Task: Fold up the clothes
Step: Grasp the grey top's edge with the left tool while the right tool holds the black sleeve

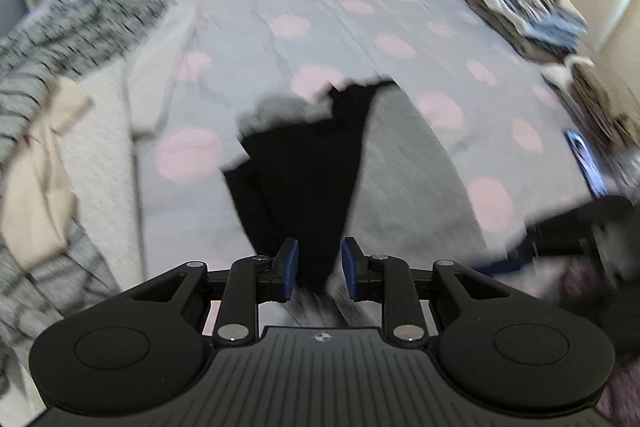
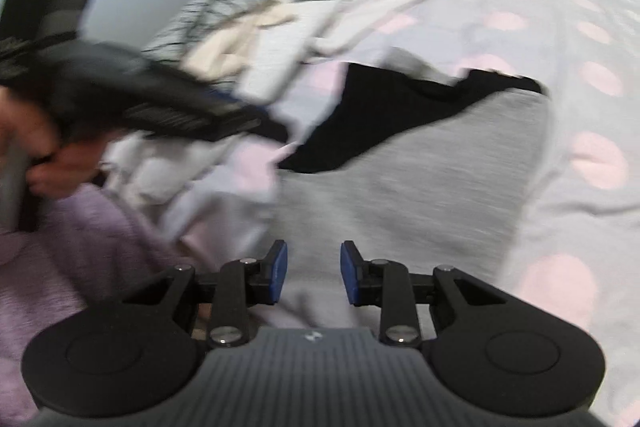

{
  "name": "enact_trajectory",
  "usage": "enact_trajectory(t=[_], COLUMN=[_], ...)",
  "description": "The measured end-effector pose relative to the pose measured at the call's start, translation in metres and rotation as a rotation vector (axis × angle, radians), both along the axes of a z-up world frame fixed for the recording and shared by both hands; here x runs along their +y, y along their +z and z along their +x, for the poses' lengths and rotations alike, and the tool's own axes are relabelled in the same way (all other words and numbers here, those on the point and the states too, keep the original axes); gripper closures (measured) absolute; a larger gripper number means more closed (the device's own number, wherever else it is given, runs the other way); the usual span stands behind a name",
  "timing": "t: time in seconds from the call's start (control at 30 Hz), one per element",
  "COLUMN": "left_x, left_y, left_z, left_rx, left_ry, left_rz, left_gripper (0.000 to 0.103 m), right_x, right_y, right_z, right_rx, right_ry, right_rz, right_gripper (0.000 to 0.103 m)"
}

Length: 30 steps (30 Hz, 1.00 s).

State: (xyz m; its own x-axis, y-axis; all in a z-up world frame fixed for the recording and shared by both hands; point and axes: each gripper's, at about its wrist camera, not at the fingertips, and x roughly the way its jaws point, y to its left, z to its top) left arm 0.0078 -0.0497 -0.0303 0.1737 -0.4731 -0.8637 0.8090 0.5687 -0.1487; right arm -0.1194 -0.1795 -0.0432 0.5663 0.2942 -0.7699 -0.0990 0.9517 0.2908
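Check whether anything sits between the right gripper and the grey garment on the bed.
Nothing visible does. The right gripper hangs with jaws open directly over the grey garment, with only bare grey cloth ahead of it. The black garment lies farther off, across the grey one's far edge.

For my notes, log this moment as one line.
left hand-held gripper: open, black cloth between fingers | right hand-held gripper: open above grey garment

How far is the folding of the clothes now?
Done: folded stacks line the bed's far edge. In hand: the grey garment with black lining lies spread; left gripper and right gripper are open over it. Left: the unfolded striped and cream pile.
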Motion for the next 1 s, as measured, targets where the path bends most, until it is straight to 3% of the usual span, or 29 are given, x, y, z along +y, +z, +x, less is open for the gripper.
enact_trajectory(t=[0.33, 0.4, 0.43, 0.5, 0.67, 0.77, 0.8, 0.87, 1.0], left_x=[-0.005, -0.006, -0.007, -0.003, 0.004, 0.004, 0.005, 0.01, 0.022], left_y=[-0.02, -0.031, -0.037, -0.045, -0.059, -0.058, -0.055, -0.046, -0.019], left_z=[-0.042, -0.038, -0.036, -0.025, -0.01, -0.012, -0.012, -0.01, 0.006], left_rx=[0.04, 0.053, 0.061, 0.107, 0.175, 0.161, 0.15, 0.109, 0.041], left_ry=[-0.196, -0.172, -0.158, -0.105, -0.025, -0.02, -0.016, 0.014, 0.115], left_rz=[0.083, 0.142, 0.172, 0.205, 0.232, 0.251, 0.252, 0.255, 0.145], left_gripper=[0.075, 0.076, 0.087, 0.097, 0.098, 0.096, 0.09, 0.088, 0.087], right_x=[-0.044, -0.047, -0.047, -0.048, -0.049, -0.052, -0.053, -0.056, -0.063], right_y=[-0.007, -0.011, -0.012, -0.016, -0.031, -0.04, -0.041, -0.037, -0.024], right_z=[-0.017, -0.017, -0.018, -0.019, -0.019, -0.018, -0.019, -0.02, -0.022], right_rx=[0.002, 0.009, 0.013, 0.024, 0.075, 0.126, 0.134, 0.125, 0.078], right_ry=[-0.109, -0.109, -0.108, -0.101, -0.095, -0.105, -0.11, -0.125, -0.168], right_rz=[-0.112, -0.118, -0.119, -0.115, -0.118, -0.135, -0.134, -0.138, -0.149], right_gripper=[0.07, 0.07, 0.07, 0.07, 0.07, 0.07, 0.07, 0.07, 0.069])
